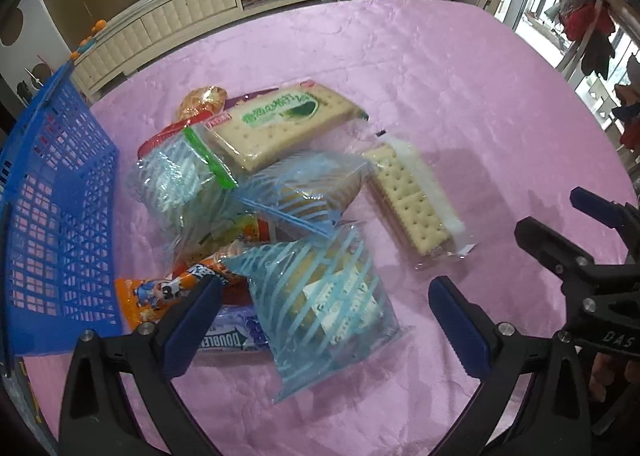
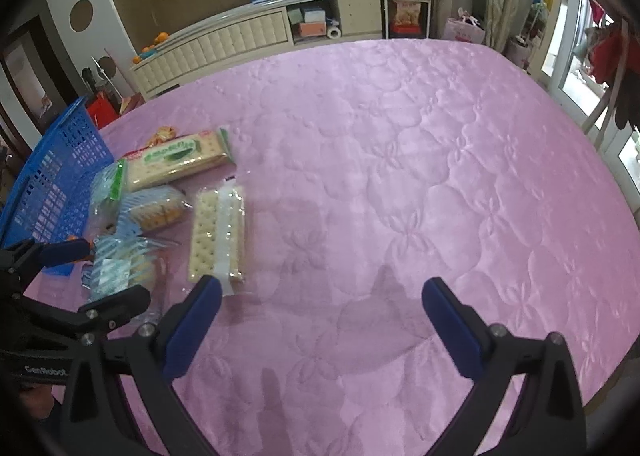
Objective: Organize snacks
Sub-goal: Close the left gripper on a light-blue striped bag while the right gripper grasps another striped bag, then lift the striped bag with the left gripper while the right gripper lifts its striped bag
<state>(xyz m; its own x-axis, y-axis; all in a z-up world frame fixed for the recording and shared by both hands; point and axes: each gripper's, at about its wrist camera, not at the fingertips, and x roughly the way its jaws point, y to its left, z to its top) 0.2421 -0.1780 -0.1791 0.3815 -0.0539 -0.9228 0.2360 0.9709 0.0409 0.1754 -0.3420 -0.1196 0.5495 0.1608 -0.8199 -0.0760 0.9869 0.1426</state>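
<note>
Both wide: left gripper (image 1: 324, 296) lower centre over striped bag (image 1: 332, 304), right gripper (image 2: 320, 296) over bare pink cloth (image 2: 400, 136); basket (image 1: 52, 224) far left

pink quilted surface (image 2: 400, 176), snack packets (image 1: 256, 192), blue basket (image 1: 60, 216)

"DOUBLE" shows on a purple packet (image 1: 236, 338), "DAS" on the right gripper (image 1: 560, 240), "GenRobot" on the left gripper (image 2: 108, 276).
</note>
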